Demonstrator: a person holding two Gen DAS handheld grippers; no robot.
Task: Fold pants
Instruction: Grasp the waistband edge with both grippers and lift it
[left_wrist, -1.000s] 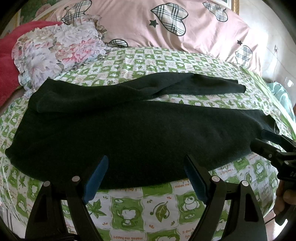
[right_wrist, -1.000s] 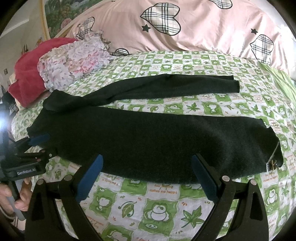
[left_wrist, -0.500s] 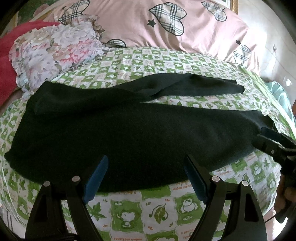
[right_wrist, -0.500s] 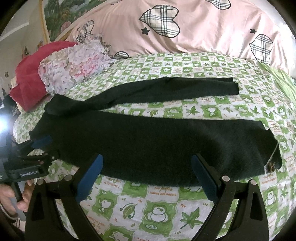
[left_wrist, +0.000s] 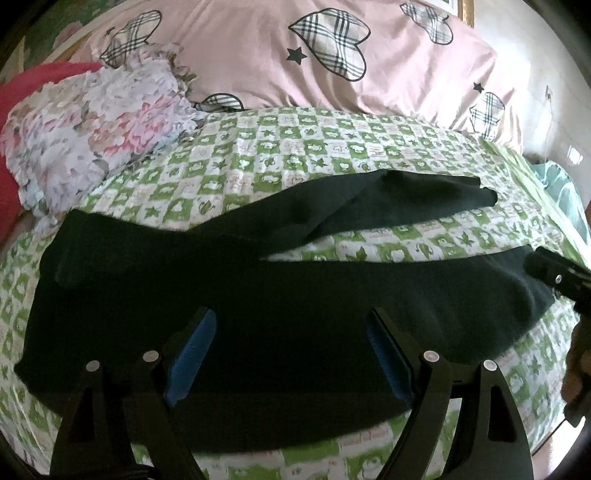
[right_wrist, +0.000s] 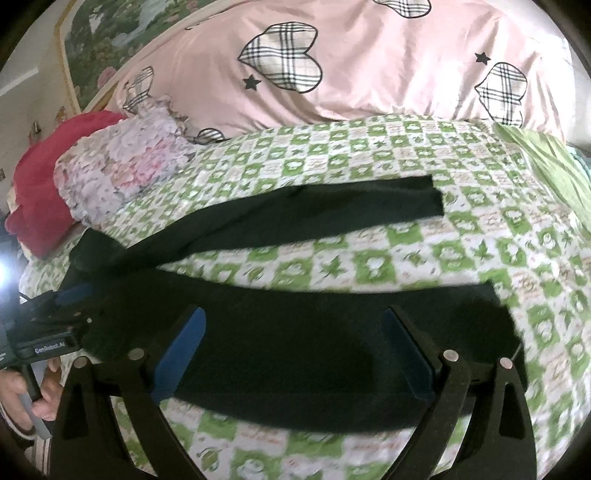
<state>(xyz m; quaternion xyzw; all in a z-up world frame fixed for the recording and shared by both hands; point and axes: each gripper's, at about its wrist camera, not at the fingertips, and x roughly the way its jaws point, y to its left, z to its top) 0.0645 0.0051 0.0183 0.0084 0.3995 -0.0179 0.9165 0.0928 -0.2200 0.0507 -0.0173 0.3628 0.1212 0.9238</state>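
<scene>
Black pants (left_wrist: 280, 295) lie flat on the bed, legs spread in a V, the far leg (left_wrist: 406, 199) angled away; they also show in the right wrist view (right_wrist: 317, 332). My left gripper (left_wrist: 291, 347) is open, its blue-padded jaws low over the near edge of the waist part. My right gripper (right_wrist: 295, 350) is open over the near leg's lower edge. Each gripper shows at the edge of the other's view: the right one (left_wrist: 554, 277) by the leg end, the left one (right_wrist: 55, 314) by the waist end.
A green-and-white checked sheet (left_wrist: 295, 155) covers the bed. A floral pillow (left_wrist: 92, 136) and a red blanket (right_wrist: 40, 177) lie at the left, a pink heart-print quilt (left_wrist: 314, 55) at the back. The bed edge is just below the grippers.
Both grippers have moved forward and down, so their jaws now hang over the pants' near edge instead of over the sheet in front. Both stay open. The pants have not moved.
</scene>
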